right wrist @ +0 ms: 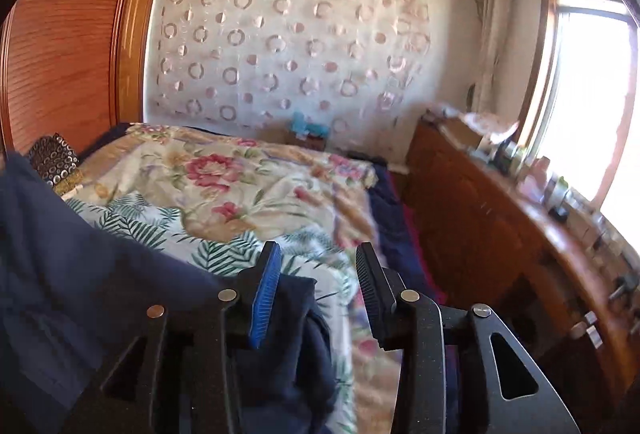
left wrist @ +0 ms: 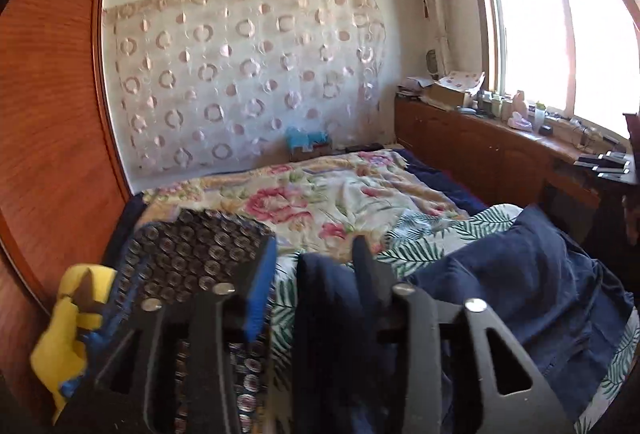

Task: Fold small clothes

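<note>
A navy blue garment (left wrist: 520,274) lies crumpled on the bed, over a fern-print sheet. In the left wrist view one fold of it stands between the jaws of my left gripper (left wrist: 316,246). The fold lies against the black right finger, with a gap to the blue pad (left wrist: 260,290), so the jaws are open. In the right wrist view the same garment (right wrist: 80,274) spreads to the left. A bunched corner sits beside the blue pad (right wrist: 264,294) of my right gripper (right wrist: 319,250), also open, and the black finger is clear of the cloth.
A floral bedspread (left wrist: 320,194) covers the bed. A dark fabric with a circle pattern (left wrist: 192,254) and a yellow item (left wrist: 64,334) lie at the left. A wooden wardrobe (left wrist: 52,94) stands on the left, and a cluttered wooden cabinet (right wrist: 480,226) runs under the window on the right.
</note>
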### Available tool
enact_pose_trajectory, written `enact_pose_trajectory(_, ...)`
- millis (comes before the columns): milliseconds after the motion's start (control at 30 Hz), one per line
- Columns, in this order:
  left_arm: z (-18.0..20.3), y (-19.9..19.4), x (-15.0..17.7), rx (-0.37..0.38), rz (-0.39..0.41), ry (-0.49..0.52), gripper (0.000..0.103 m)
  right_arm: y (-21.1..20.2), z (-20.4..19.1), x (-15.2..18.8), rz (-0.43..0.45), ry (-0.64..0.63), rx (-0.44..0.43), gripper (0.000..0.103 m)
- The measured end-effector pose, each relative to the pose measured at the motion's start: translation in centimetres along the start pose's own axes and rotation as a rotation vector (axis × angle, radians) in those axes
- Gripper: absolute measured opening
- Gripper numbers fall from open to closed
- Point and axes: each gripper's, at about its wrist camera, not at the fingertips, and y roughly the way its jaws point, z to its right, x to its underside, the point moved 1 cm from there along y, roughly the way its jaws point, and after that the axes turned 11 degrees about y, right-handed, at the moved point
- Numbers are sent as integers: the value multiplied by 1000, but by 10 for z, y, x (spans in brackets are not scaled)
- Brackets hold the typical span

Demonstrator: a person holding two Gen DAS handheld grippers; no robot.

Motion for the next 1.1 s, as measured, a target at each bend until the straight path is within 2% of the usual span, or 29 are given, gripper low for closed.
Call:
enact_pose_trajectory(100, 11, -5, 7, 49, -31, -10, 76, 5, 0, 7, -23, 16, -8, 42)
enact_pose_trajectory(133, 15, -10, 9, 54, -31, -6, 79, 6, 4, 5, -25, 15, -18, 46)
enact_pose_trajectory(233, 25, -23, 11, 78, -47, -6, 79, -7, 10, 6, -33, 9, -42, 51)
enact_pose_trajectory(367, 41, -43, 22, 90, -77, 25, 79, -8, 41, -4, -67, 23, -68, 54)
enact_pose_trajectory(567, 59, -58, 53, 148, -130, 29, 79, -21, 61, 19, -165, 77, -99, 54)
enact_pose_trajectory(767, 82, -61, 89, 178, -216, 47, 79, -16, 83, 49, -266, 136, -111, 54)
enact_pose_trajectory(933, 89, -58, 110, 210, -286, 32, 79, -11, 96, 58, -327, 177, -140, 54)
enact_pose_trajectory(1100, 85, -52, 127, 213, -345, 2, 79, -14, 103, 53, -322, 174, -114, 54)
